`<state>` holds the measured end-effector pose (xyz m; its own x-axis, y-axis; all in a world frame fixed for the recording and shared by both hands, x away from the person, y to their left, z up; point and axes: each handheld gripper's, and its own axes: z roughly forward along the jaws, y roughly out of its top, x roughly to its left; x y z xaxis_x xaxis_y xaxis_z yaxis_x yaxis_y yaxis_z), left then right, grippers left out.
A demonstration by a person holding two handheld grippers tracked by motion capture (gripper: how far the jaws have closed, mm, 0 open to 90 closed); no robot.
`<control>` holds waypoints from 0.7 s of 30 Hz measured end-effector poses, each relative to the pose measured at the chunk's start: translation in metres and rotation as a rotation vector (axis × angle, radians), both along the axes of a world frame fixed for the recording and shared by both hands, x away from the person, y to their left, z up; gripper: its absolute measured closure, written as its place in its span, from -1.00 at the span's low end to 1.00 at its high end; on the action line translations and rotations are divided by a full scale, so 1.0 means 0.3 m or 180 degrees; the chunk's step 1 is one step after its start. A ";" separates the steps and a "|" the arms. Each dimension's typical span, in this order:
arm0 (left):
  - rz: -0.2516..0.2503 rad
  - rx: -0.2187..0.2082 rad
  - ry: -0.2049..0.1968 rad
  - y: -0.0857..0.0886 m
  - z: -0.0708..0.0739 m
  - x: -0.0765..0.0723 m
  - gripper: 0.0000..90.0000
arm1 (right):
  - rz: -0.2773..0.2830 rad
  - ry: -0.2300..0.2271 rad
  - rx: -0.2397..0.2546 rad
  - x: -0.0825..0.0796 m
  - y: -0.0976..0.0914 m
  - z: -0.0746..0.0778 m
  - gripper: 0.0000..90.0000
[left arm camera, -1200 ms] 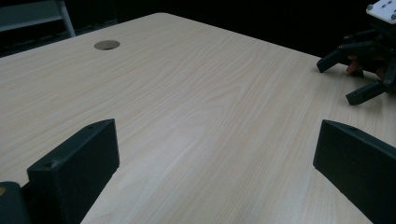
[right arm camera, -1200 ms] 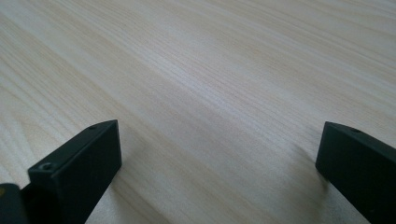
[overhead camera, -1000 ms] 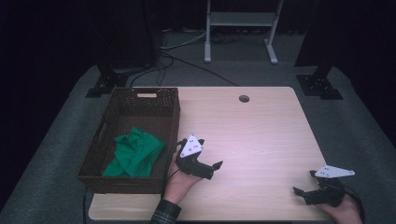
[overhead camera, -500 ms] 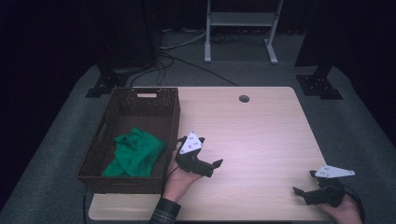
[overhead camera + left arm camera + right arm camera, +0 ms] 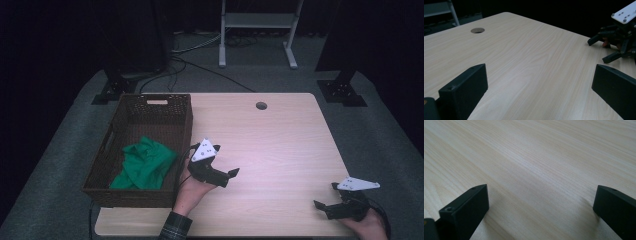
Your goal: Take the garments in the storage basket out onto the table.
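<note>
My left gripper [image 5: 231, 175] hovers just right of the brown wicker basket [image 5: 131, 193], jaws wide apart and pointing right across the table; in the left gripper view the left gripper [image 5: 536, 87] holds nothing between its jaws. A green cloth [image 5: 144, 162] lies crumpled inside the basket's near half. My right gripper [image 5: 322, 207] rests low at the table's front right corner, open, pointing left, and the right gripper [image 5: 539, 210] has only bare wood between its jaws. The right gripper [image 5: 606, 50] also appears far off in the left gripper view.
The light wooden table [image 5: 270, 145] has a round cable hole [image 5: 261, 105] near its far edge. Beyond the table stand a metal stand [image 5: 255, 22] and cables on the grey carpet. Black bases [image 5: 342, 92] sit by the far corners.
</note>
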<state>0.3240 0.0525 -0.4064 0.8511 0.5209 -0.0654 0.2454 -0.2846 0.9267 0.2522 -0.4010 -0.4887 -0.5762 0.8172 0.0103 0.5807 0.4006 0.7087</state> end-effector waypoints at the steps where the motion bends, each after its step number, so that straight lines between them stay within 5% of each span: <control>1: -0.0003 -0.0015 0.0008 0.001 0.001 0.001 -1.00 | 0.0000 0.0000 0.0000 0.000 0.000 0.000 -1.00; 21: -0.0005 -0.0041 -0.0044 -0.002 0.043 0.008 -1.00 | 0.0002 -0.0001 0.0003 0.000 -0.001 0.000 -1.00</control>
